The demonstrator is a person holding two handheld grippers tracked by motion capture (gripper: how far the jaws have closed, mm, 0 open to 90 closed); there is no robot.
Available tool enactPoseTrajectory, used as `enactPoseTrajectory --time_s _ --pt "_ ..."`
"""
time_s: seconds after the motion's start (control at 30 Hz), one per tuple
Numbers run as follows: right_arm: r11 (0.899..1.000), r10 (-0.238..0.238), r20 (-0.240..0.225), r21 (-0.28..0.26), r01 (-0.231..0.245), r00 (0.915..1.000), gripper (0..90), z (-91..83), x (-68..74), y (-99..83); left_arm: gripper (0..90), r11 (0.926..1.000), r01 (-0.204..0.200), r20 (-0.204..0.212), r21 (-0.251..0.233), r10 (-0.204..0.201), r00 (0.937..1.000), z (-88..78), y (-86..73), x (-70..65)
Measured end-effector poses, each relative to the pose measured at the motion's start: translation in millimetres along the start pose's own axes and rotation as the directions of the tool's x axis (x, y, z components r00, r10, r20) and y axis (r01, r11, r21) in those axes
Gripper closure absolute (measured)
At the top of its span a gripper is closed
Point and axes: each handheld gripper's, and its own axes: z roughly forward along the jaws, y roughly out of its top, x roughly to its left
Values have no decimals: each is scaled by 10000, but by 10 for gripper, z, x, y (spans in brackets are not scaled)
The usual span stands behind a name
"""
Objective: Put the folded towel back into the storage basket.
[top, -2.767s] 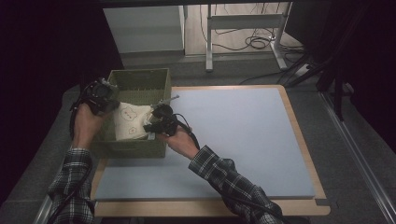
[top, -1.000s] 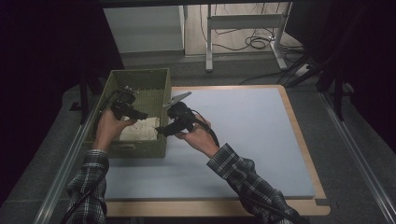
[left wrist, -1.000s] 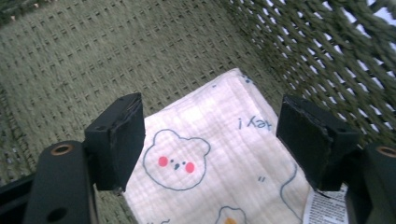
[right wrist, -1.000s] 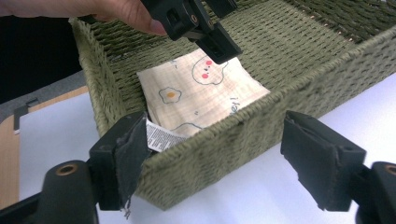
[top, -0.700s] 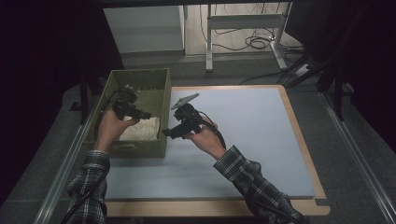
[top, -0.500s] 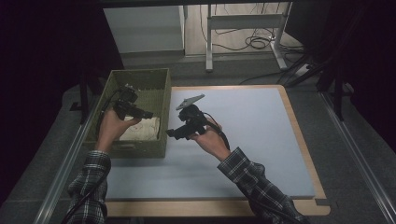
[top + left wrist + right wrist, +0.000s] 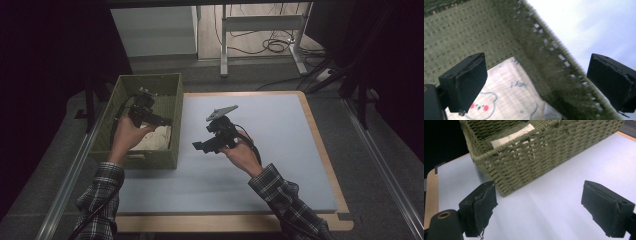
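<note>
A white cloth (image 7: 156, 138) with a printed bear face lies in the green woven basket (image 7: 145, 159) at the mat's left edge. My left gripper (image 7: 163, 120) hovers over the basket's inside. In the left gripper view its jaws stand wide apart above the cloth (image 7: 509, 95), just opening, with nothing between them. My right gripper (image 7: 198, 146) is over the blue mat (image 7: 280, 150), a little to the right of the basket, pointing at it. Its jaws (image 7: 544, 210) have also just been opening, and they are empty. The basket's wall (image 7: 536, 157) faces them.
The blue mat lies on a wooden board (image 7: 327, 165) with grey floor around it. A white cabinet (image 7: 152, 30), a metal stand (image 7: 260, 20) and cables (image 7: 275, 46) sit beyond the far edge. The basket's right wall (image 7: 554, 65) runs under the left gripper.
The cloth, earlier held above the basket by both grippers, now lies inside it. The right gripper has drawn away to the right over the mat. Both grippers' jaws have widened.
</note>
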Motion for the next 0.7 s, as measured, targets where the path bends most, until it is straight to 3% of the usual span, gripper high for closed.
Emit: enactPoseTrajectory --time_s 0.27,0.43,0.7 --pt "9998 194 143 -36 -193 9997 120 -196 -114 -166 28 9983 -553 232 -181 557 9982 -9 111 -276" --pt "9997 234 302 45 -235 9993 115 -329 -177 -285 28 9933 -1154 406 46 1151 9925 34 174 -482" --pt "9994 320 542 119 -326 9980 105 -516 -267 -480 29 9849 -1716 805 211 1694 9823 142 240 -767"
